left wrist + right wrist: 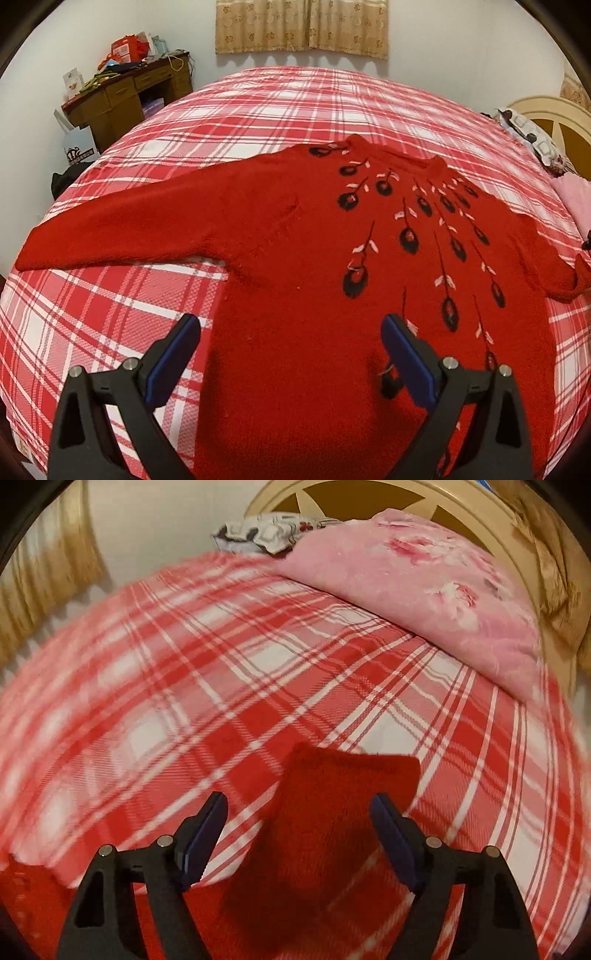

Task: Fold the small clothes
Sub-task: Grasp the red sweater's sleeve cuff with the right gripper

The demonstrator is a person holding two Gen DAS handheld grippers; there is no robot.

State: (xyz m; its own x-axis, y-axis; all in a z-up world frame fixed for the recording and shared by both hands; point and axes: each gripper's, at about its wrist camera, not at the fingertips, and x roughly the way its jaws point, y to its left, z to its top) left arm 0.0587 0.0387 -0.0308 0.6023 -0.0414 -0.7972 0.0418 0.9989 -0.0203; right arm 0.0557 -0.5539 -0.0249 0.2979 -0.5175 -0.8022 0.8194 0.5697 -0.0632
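A red knitted sweater (295,236) with black and pink feather motifs lies flat, front up, on a red and white plaid bed (110,325). Its left sleeve (122,225) stretches out to the left; the other sleeve runs off to the right. My left gripper (291,325) hovers open over the sweater's lower body, its jaws wide apart and empty. In the right wrist view, the cuff end of the right sleeve (332,794) lies on the plaid bed (221,686). My right gripper (299,805) stands open above it, the sleeve between its blue pads (207,830) without contact.
A pink floral blanket (424,590) and a patterned pillow (266,531) lie by the cream headboard (454,506). A cluttered wooden desk (129,88) stands beyond the bed's far left corner, a curtain (301,26) hangs on the back wall.
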